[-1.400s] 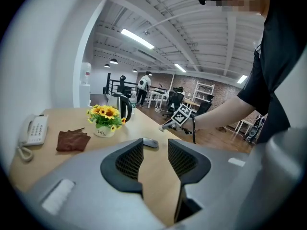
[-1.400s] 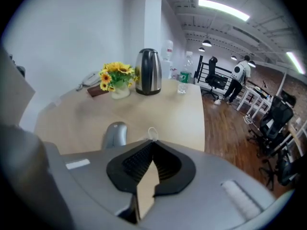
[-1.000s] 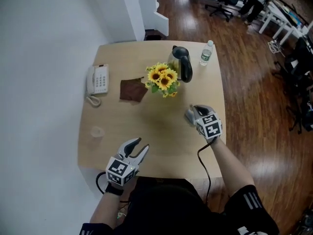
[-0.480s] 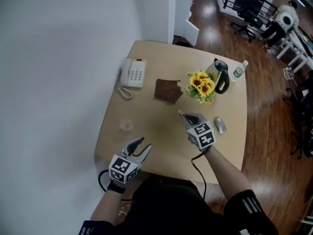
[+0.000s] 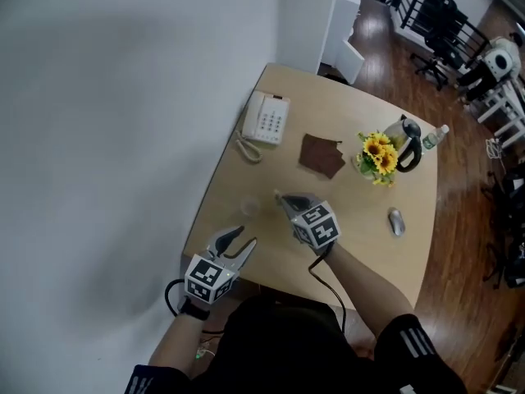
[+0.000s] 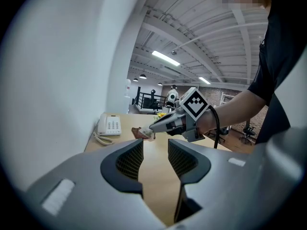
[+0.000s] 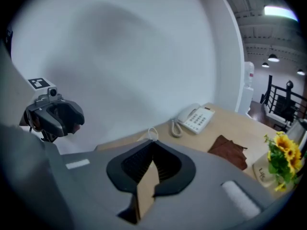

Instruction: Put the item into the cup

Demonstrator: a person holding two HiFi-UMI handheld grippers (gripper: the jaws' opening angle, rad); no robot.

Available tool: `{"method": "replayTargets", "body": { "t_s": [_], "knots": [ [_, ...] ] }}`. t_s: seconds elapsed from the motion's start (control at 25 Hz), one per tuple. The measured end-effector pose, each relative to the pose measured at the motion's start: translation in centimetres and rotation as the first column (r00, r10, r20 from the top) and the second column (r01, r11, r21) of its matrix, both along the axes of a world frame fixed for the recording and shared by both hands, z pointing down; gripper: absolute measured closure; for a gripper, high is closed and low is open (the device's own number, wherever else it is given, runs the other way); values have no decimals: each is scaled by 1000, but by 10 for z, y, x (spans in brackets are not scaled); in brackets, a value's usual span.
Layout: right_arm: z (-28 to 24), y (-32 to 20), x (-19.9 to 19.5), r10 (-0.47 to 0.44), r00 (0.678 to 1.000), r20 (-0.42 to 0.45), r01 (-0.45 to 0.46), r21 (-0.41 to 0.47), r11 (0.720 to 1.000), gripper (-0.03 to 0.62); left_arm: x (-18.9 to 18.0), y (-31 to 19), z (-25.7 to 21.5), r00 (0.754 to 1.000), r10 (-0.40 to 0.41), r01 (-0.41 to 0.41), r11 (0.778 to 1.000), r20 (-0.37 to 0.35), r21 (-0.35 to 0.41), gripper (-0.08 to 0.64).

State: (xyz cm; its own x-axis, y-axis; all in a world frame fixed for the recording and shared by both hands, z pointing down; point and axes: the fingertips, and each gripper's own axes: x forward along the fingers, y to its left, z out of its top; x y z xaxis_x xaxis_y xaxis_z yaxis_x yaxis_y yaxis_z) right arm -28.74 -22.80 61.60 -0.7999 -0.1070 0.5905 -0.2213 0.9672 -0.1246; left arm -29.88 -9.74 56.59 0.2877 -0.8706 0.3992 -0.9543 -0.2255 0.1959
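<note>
A small clear cup (image 5: 248,208) stands near the table's left edge. My right gripper (image 5: 280,196) hovers just right of the cup, shut on a small white item (image 6: 146,133) pinched at its tips. The same item shows as a thin white loop (image 7: 152,132) above the closed jaws in the right gripper view, where the cup is hidden. My left gripper (image 5: 244,238) rests at the table's near edge, open and holding nothing, with its jaws pointing toward the right gripper (image 6: 152,130).
On the tan table (image 5: 361,236) lie a white telephone (image 5: 267,121), a brown cloth (image 5: 321,154), sunflowers (image 5: 377,154), a dark kettle (image 5: 408,142), a water bottle (image 5: 435,135) and a grey mouse (image 5: 396,222). A white wall runs along the left side.
My right gripper has travelled left across the table, from beside the mouse to next to the cup. The left gripper has stayed at the near edge, and the head view has swung left.
</note>
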Motion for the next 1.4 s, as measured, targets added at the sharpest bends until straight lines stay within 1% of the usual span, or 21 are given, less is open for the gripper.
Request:
{"method": "replayTargets", "body": {
  "t_s": [0.2,0.44,0.56,0.68,0.84,0.88,0.96,1.04,1.12,1.28,1.4],
  "knots": [
    [40,26,-43,-93,993,-79,90,-40,995,582,-20,10,13,999,-39,38,999,-14,-13,405],
    [88,40,-67,-192,960,-205,187,-44,981,583,-26,18,27,995,-86,84,996,-48,-42,405],
    [108,44,-76,-253,928,-272,264,4,964,581,-32,21,34,993,-105,102,993,-49,-54,405],
    [124,49,-79,-311,887,-342,352,65,934,581,-33,24,37,991,-121,117,991,-59,-68,405],
    [138,56,-83,-363,838,-407,433,94,896,577,-34,29,44,990,-129,124,988,-61,-87,405],
    [140,58,-84,-372,830,-415,447,95,890,569,-33,29,46,989,-132,126,988,-61,-91,405],
    [141,61,-84,-384,821,-422,459,88,884,521,-30,30,46,989,-131,125,988,-65,-93,405],
    [140,62,-84,-386,822,-419,457,80,886,503,-27,29,46,990,-126,120,989,-67,-92,405],
    [137,60,-84,-375,833,-407,445,88,891,498,-25,27,47,990,-120,114,989,-68,-92,405],
    [119,59,-85,-350,866,-357,410,107,906,486,-23,27,44,992,-112,106,991,-66,-85,405],
    [99,58,-85,-319,903,-289,362,107,926,486,-22,25,41,993,-103,98,992,-64,-75,405]
  ]
}}
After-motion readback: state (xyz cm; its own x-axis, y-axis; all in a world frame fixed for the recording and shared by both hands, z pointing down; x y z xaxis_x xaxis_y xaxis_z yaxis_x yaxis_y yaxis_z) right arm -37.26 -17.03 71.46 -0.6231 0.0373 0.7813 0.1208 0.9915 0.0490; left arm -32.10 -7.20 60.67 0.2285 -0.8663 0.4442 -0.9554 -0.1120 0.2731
